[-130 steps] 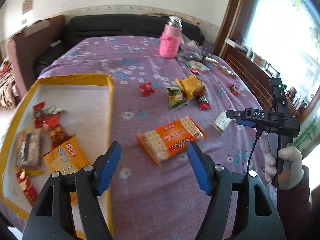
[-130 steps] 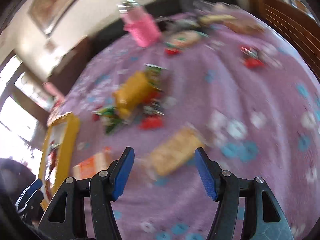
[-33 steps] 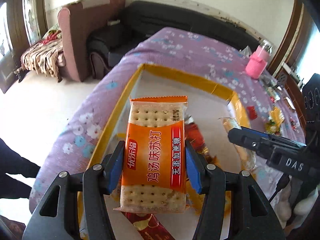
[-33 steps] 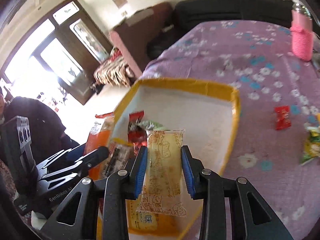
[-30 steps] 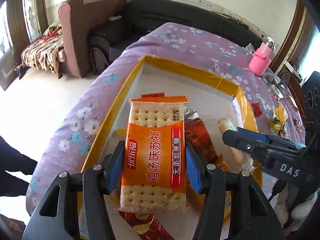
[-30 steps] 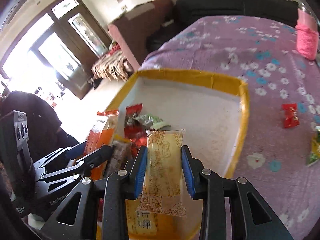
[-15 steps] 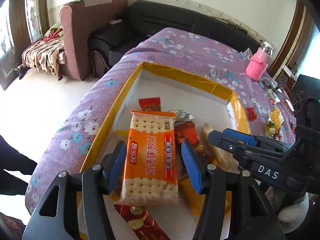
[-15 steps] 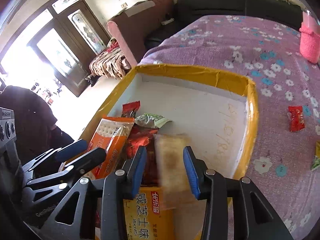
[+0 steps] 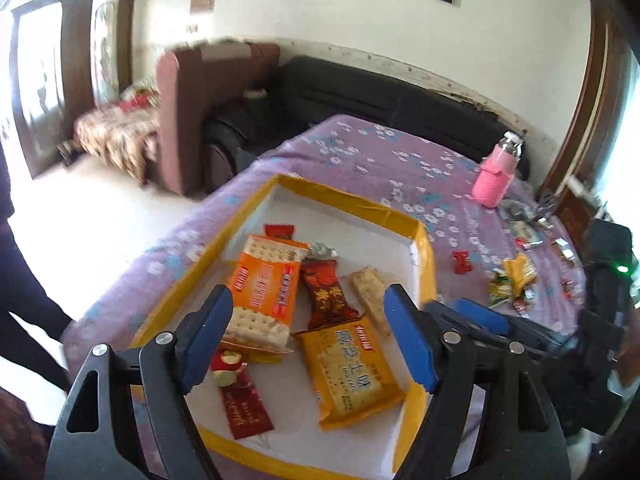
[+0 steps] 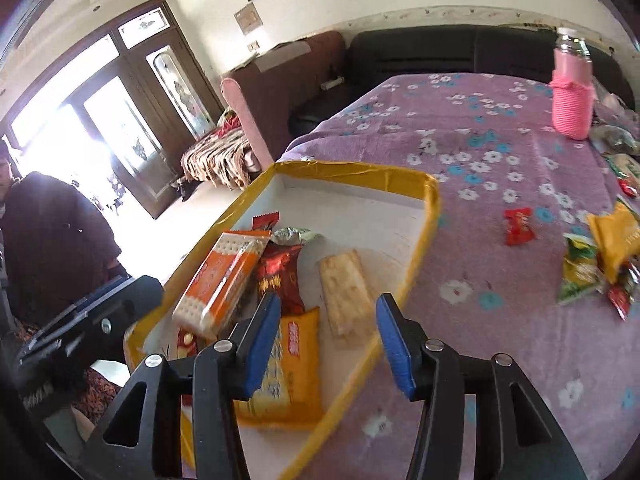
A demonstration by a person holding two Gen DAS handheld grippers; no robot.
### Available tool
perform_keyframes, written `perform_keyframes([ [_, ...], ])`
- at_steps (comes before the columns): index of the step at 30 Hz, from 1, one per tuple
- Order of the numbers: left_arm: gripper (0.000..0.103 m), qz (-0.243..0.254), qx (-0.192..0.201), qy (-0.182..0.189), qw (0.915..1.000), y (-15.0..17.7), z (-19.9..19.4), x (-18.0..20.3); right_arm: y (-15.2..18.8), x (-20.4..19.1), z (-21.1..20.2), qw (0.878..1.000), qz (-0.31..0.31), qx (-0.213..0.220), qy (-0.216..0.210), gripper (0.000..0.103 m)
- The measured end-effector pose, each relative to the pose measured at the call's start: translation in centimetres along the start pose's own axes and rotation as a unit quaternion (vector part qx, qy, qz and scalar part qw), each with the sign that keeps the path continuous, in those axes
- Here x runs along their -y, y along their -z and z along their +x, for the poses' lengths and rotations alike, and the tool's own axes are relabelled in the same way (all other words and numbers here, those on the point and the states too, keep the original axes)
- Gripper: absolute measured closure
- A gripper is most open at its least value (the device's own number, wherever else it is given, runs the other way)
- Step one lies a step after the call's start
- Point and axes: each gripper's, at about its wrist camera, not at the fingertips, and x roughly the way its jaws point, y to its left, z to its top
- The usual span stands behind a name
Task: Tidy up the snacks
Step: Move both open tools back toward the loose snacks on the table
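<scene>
A white box with a yellow rim (image 9: 344,199) (image 10: 352,172) sits on the purple flowered cloth. Inside lie an orange cracker pack (image 9: 264,288) (image 10: 218,280), a pale biscuit bar (image 9: 370,292) (image 10: 346,292), a yellow cracker pack (image 9: 348,372) (image 10: 294,364), a dark red packet (image 9: 326,294) (image 10: 280,276) and a red strip packet (image 9: 242,404). My left gripper (image 9: 306,338) hangs above the box, its jaws opening with nothing between them. My right gripper (image 10: 324,342) is over the box's right rim, jaws opening and empty.
Loose snacks lie on the cloth to the right: a red candy (image 10: 519,225), a yellow pack (image 10: 614,236), a green packet (image 10: 578,270). A pink bottle (image 10: 572,98) stands far back. A sofa (image 9: 360,92) and armchair (image 9: 180,120) lie beyond. A person in dark clothes (image 10: 52,232) is at left.
Both grippers let go: the orange cracker pack and the pale biscuit bar dropped into the box. Both grippers then rose and drew back, jaws wider.
</scene>
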Motion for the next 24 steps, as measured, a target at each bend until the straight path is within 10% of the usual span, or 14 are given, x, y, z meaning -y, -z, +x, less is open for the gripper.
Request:
perform_keyframes([
  [24, 0.025, 0.074, 0.001, -0.058, 0.9955, 1.9, -1.3, 4.4, 3.1, 3.9, -5.0, 0.999, 0.02, 0.034, 0.014, 0.042],
])
